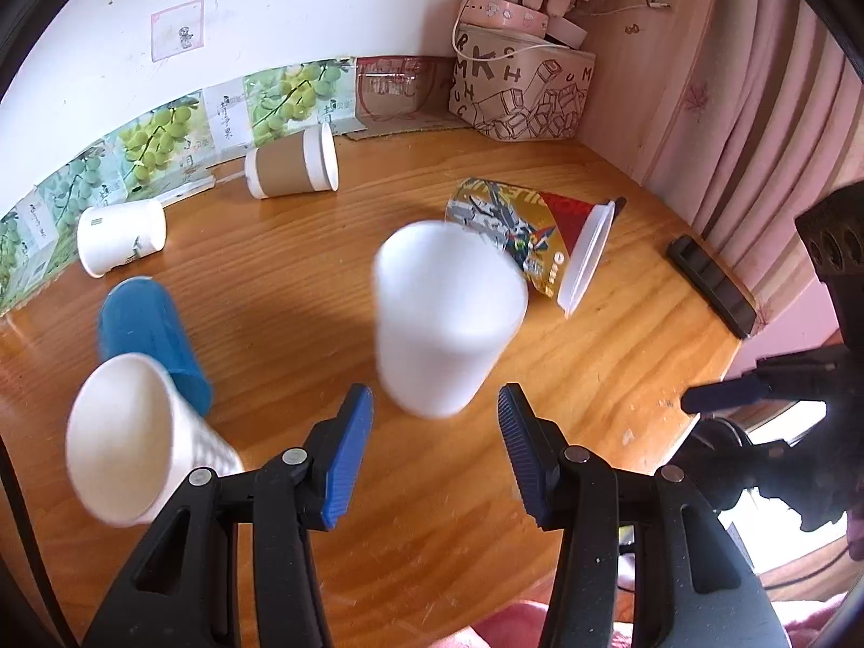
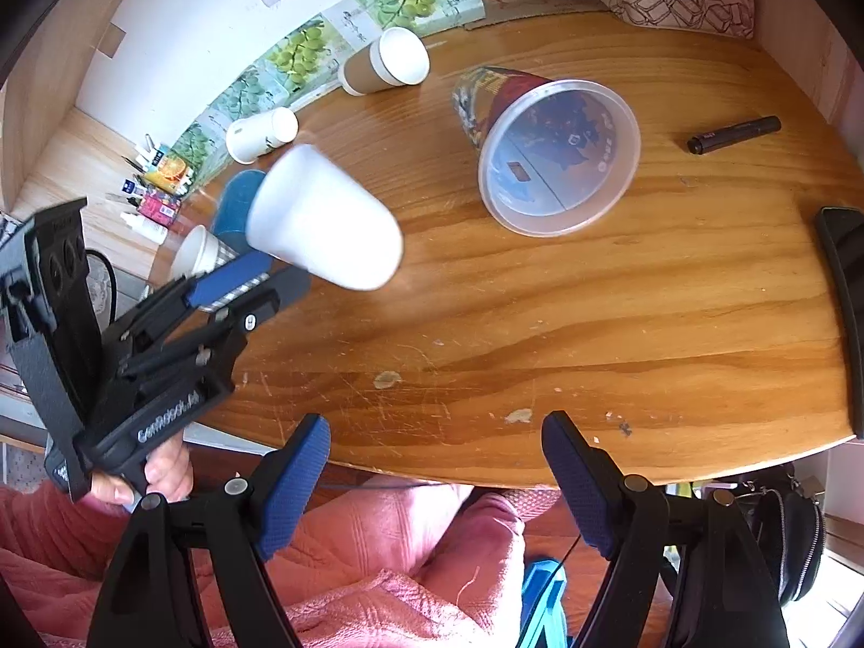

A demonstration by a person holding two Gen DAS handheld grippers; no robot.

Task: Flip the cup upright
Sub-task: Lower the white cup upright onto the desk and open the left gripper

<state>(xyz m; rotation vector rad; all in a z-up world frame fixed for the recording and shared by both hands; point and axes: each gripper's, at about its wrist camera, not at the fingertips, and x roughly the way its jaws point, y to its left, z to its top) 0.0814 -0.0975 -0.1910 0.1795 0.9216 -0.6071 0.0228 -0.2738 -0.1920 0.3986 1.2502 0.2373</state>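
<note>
A plain white cup point(image 1: 448, 318) lies tilted just beyond my open left gripper point(image 1: 434, 453), motion-blurred, not held; it also shows in the right wrist view point(image 2: 324, 218). A printed clear-rimmed cup point(image 1: 534, 237) lies on its side behind it, mouth toward the right wrist view point(image 2: 556, 156). A brown-sleeved cup point(image 1: 291, 167), a small white cup point(image 1: 121, 237) and a blue cup point(image 1: 151, 335) lie on the table. A white cup point(image 1: 135, 440) stands open-mouthed at my left. My right gripper point(image 2: 434, 480) is open and empty at the front table edge.
Wooden table point(image 2: 540, 324) with a patterned bag point(image 1: 521, 86) and doll at the back corner. A black marker point(image 2: 734, 132) and a dark flat object point(image 1: 710, 283) lie at the right. A curtain hangs on the right. Pink cloth lies below the table edge.
</note>
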